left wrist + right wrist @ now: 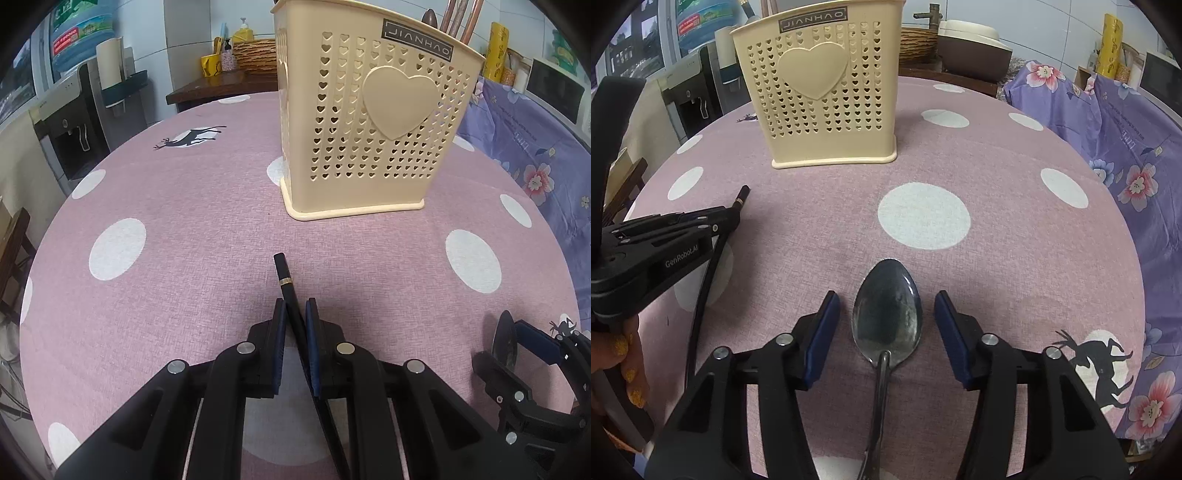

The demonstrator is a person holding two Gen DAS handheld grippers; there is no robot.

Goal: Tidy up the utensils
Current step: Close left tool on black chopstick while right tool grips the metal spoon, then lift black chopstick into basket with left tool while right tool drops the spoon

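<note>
Left claw [295, 314] pinches a black chopstick [283, 275]; right claw [886, 314] gapes wide around a spoon [886, 314] (untouched)

Black claw [295, 314], blue pads [823, 339], silver screws, yellow-painted fingernails

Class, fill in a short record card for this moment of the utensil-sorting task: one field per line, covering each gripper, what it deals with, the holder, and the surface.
left gripper: shut on black chopstick, tip pointing toward the holder
right gripper: open, fingers either side of the spoon
metal spoon: lying on the cloth, bowl forward, not gripped
utensil holder: cream, heart-perforated, upright, already holds some utensils
tablecloth: pink with white dots
</note>
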